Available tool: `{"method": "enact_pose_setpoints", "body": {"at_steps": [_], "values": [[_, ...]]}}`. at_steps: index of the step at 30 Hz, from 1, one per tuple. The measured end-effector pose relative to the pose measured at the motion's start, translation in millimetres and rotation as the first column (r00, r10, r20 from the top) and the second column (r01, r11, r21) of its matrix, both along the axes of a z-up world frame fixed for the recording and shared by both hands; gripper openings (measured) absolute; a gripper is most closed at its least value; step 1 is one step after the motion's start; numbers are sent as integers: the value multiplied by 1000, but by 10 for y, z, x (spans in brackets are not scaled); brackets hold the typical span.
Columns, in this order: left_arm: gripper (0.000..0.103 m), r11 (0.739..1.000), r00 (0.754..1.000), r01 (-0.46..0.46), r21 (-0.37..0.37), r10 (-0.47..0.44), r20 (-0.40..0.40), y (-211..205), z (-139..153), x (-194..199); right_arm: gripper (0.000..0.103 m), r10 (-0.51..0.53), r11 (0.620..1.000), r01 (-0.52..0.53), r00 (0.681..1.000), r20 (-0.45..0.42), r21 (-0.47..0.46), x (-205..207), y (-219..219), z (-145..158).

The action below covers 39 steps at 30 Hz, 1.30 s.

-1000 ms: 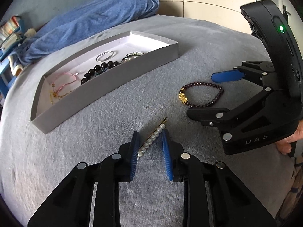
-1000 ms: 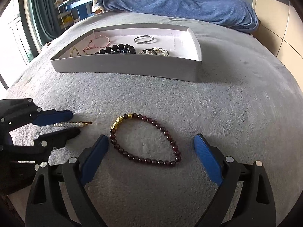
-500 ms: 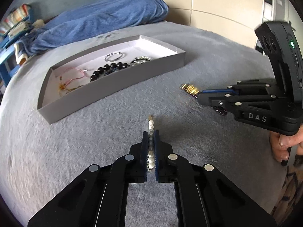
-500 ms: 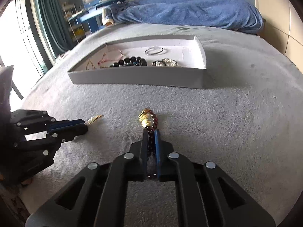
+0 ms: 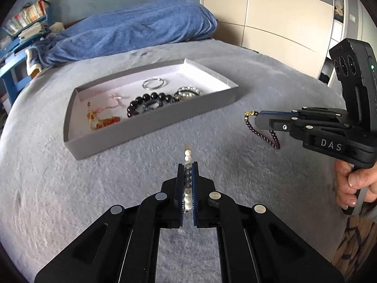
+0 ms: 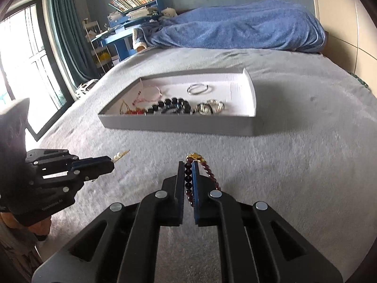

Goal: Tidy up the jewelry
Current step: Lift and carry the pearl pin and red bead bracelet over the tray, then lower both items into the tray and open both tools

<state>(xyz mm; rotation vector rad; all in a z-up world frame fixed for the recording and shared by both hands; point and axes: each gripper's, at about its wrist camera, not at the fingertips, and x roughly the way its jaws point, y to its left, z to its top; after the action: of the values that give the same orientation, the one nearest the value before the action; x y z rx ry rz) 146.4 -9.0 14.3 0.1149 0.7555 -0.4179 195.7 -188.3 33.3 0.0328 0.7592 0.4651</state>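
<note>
Left gripper [image 5: 187, 165] pinches the slim gold pearl-lined hair clip [image 5: 187, 155] mid-frame; right gripper [image 6: 188, 165] clamps the dark garnet bead bracelet [image 6: 208, 172], its gold charm poking out ahead.

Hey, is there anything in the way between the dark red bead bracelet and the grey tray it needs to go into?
Nothing visible. The bead bracelet hangs clamped in the right hand-held gripper, and only bare grey bedspread lies between it and the tray. The tray's near wall must be cleared; its right end looks free of jewelry.
</note>
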Motion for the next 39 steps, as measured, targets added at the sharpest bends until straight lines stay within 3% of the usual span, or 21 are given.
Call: {"method": "enact_pose_setpoints", "body": {"at_steps": [12,21,29,39], "values": [[6,999,998,-30,-26,32,51,77,307,276,6,13,1000,-14,998,57,14,323,27,346],[6,992,994,-103,-69,106,34,207,427,826,6,19,1000,-18,996,87,-23,827,97,527],[6,986,987,-161,-40,161,0,249,394,1335,6,15,993,-6,997,69,-120,1253,190,355],[7,981,976,-193,20,194,-95,173,72,1737,6,38,976,-29,998,40,-216,1404,435,35]]}}
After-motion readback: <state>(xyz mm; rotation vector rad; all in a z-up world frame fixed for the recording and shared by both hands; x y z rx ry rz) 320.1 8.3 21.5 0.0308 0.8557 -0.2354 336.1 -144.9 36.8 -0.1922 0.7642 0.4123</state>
